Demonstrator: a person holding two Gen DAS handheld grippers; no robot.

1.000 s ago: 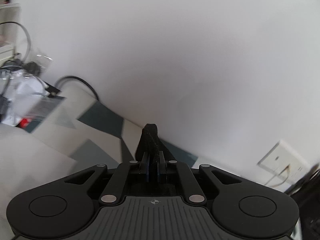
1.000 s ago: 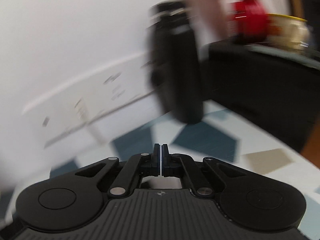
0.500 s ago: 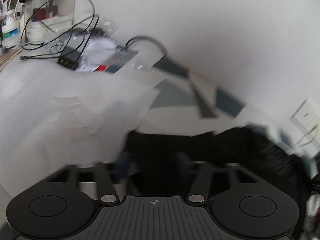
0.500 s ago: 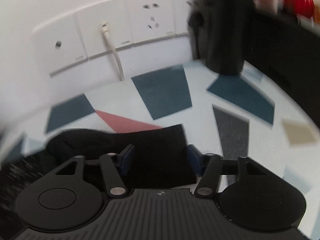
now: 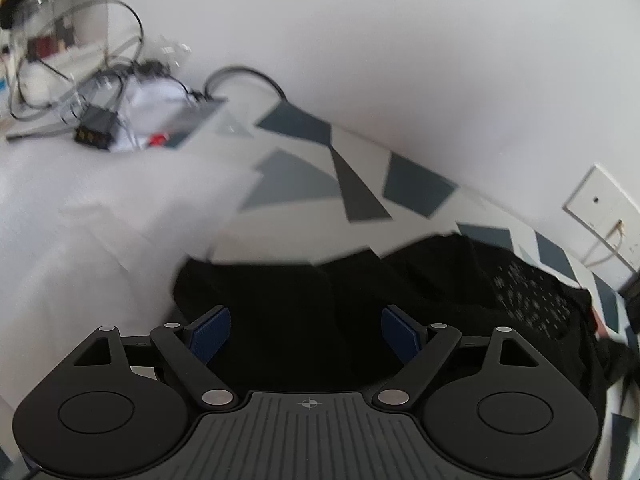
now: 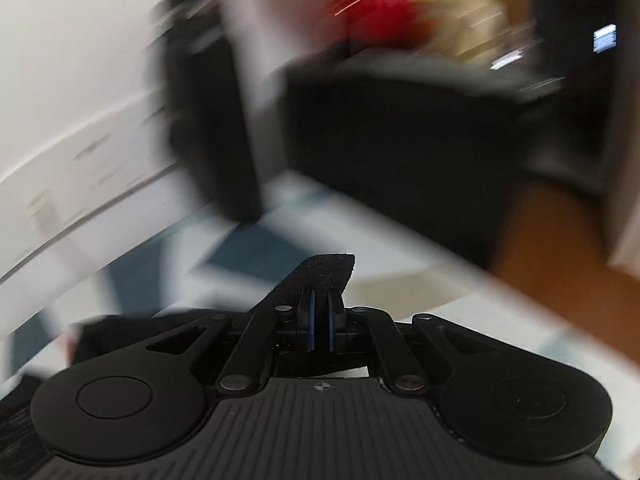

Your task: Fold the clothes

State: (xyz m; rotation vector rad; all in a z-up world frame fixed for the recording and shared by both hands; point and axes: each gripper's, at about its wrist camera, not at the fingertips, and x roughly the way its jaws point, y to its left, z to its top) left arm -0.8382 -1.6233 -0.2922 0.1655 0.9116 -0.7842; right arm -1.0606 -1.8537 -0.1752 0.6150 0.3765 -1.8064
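two grippers, one black garment: handling notes

one black garment (image 5: 360,300) lies crumpled on the patterned tabletop (image 5: 304,184), near the wall, with a white speckled print showing toward its right side. a white cloth (image 5: 80,240) sits just beside it on the left, touching or overlapping its edge; the blur there prevents a firm call. cables and a small black adapter (image 5: 94,136) rest further off at the far left.

left gripper (image 5: 306,330): jaws spread wide, blue pads standing well apart with the dark fabric lying between and below them. nothing is held.

right gripper (image 6: 319,326): jaws drawn nearly together on a tab of black fabric (image 6: 324,276), which stands up past the fingertips. the right wrist view is heavily smeared, so the background is unreliable beyond a dark upright object and the table edge.

handling judgement: the cloth appears thin, light and entirely limp. it will sag and drag from any single pinch, and it bunches readily, as the present folds show. it seems unlikely to slip from padded fingers, and it is not fragile.

recommended hold: an edge or corner, pinched through a single layer where possible, with the two holds well apart along the same hem so the cloth hangs flat. the garment's outline is not readable from here, so which hem is pinched cannot be told.
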